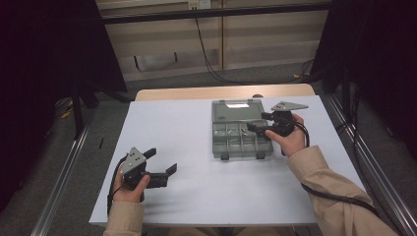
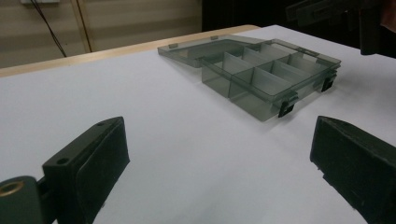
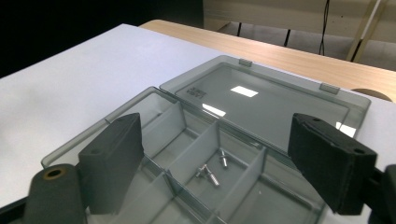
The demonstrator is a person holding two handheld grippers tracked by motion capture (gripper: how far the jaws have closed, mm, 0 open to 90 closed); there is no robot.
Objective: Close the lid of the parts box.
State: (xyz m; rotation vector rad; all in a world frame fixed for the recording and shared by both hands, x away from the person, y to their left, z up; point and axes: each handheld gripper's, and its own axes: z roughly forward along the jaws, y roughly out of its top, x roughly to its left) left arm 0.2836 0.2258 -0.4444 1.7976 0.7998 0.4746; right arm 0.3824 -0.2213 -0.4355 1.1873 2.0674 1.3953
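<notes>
Grey translucent compartment box (image 3: pixel 196 154) lies open holding screws (image 3: pixel 212 169); both jaws released.

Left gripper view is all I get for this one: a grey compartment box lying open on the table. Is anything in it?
Observer: Yes, a few small metal screws lie in one compartment of the box, in the row beside the lid.
Operator: Is the right gripper holding any of them?
Observer: No. The right gripper hovers over the box with its jaws apart and nothing between them.
</notes>
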